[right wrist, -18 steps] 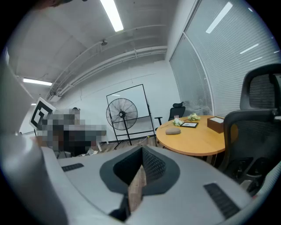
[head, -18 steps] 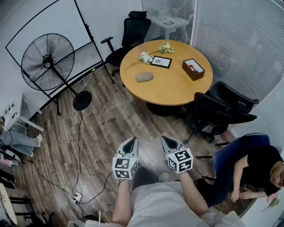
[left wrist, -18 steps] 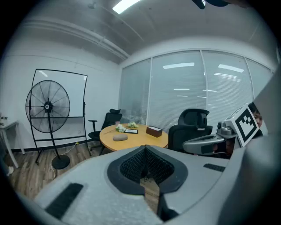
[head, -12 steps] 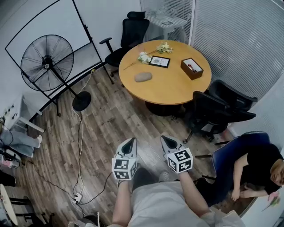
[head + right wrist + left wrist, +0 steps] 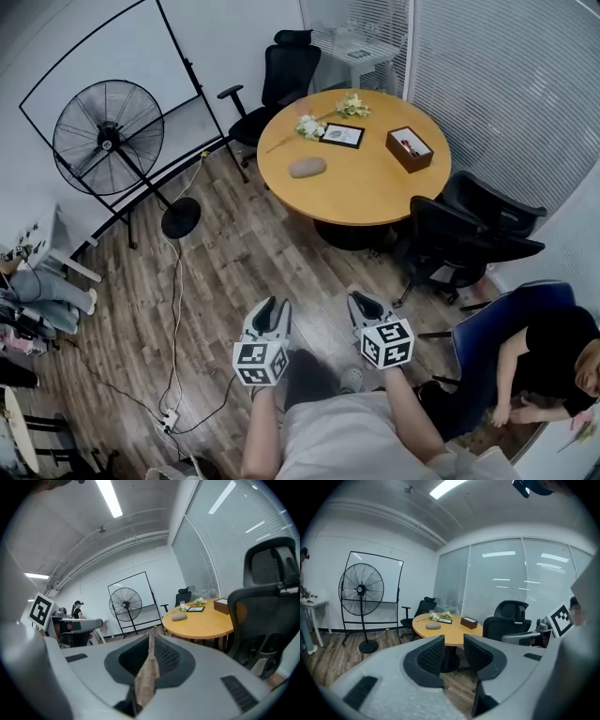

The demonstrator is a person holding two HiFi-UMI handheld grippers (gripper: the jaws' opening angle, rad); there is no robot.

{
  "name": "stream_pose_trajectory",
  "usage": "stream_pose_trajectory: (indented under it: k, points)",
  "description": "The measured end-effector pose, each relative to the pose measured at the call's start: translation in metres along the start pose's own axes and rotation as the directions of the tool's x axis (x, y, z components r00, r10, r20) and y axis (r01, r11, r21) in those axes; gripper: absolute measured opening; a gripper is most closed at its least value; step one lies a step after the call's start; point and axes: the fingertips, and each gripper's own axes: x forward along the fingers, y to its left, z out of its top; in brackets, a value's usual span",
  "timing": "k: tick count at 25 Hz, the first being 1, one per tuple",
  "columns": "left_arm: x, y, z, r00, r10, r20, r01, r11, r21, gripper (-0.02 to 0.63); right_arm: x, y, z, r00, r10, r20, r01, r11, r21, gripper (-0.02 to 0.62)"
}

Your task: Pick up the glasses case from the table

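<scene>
A standing fan (image 5: 108,141) stands at the far left in front of a whiteboard (image 5: 112,66), and a cable (image 5: 174,309) runs from it across the wood floor (image 5: 225,262). The left gripper (image 5: 270,309) is held low over the floor, well apart from the round counter (image 5: 375,192). Its fingers (image 5: 432,654) are spread with a clear gap between them, and nothing is in the gap.

The grey glasses case (image 5: 307,167) lies on the left part of the counter, untouched and far from both grippers. Behind it sit white flowers (image 5: 309,126) and a dark picture frame (image 5: 342,135).

The right gripper (image 5: 364,302) is held beside the left one, also over the floor. Its fingers (image 5: 166,656) are pressed together at the tips and pinch nothing.

A wooden box (image 5: 410,148) sits on the right side of the counter. Black office chairs (image 5: 469,230) stand to the right of it. A seated person (image 5: 548,361) is at the far right.
</scene>
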Motion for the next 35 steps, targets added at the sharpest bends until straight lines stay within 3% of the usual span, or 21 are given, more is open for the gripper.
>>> stream_pose_trajectory:
  k: [7, 17, 24, 30, 35]
  points:
    - [-0.003, 0.004, -0.021, 0.999, 0.002, -0.04, -0.002, 1.0, -0.016, 0.143, 0.009, -0.001, -0.013, 0.999, 0.046, -0.001, -0.046, 0.998, 0.052, 0.094]
    - [0.031, 0.03, -0.006, 1.0, -0.018, -0.02, 0.017, 0.999, -0.047, 0.143, 0.045, -0.002, 0.006, 0.998, 0.066, 0.01, -0.067, 0.997, 0.035, 0.107]
    - [0.083, 0.07, 0.004, 0.999, -0.04, -0.032, 0.037, 0.996, -0.076, 0.143, 0.101, -0.017, 0.017, 0.999, 0.049, -0.02, -0.048, 0.998, 0.037, 0.115]
    - [0.142, 0.119, 0.038, 0.998, -0.053, -0.03, 0.05, 0.994, -0.1, 0.143, 0.16, -0.019, 0.046, 0.997, 0.072, -0.009, -0.072, 0.996, 0.059, 0.124]
    - [0.194, 0.161, 0.067, 0.994, -0.106, -0.033, 0.102, 0.989, -0.104, 0.143, 0.213, -0.025, 0.067, 0.999, 0.03, -0.032, -0.028, 0.998, 0.062, 0.131]
